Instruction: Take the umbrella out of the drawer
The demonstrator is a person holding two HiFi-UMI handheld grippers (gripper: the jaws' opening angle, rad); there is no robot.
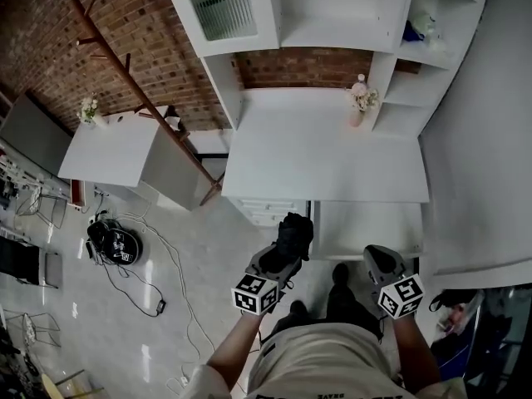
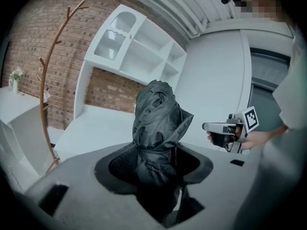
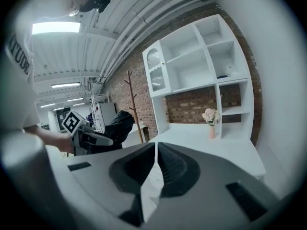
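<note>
A folded black umbrella [image 1: 293, 233] in its crumpled fabric sleeve is clamped in my left gripper [image 1: 288, 252], raised in front of the white desk. In the left gripper view the umbrella [image 2: 156, 128] stands up out of the jaws, which are shut on its lower part. An open white drawer [image 1: 374, 229] juts out under the desk top, just right of the umbrella. My right gripper [image 1: 381, 263] hovers over the drawer's near edge; its jaws [image 3: 154, 162] are shut with nothing between them. From the right gripper view, the left gripper [image 3: 91, 139] and umbrella [image 3: 118, 123] show at the left.
A white desk [image 1: 324, 156] with a shelf unit [image 1: 332, 11] stands against a brick wall, a vase of flowers [image 1: 359, 100] on it. A wooden coat rack [image 1: 137, 86] and a small white table [image 1: 108, 150] are to the left. Cables and a black device [image 1: 113, 241] lie on the floor.
</note>
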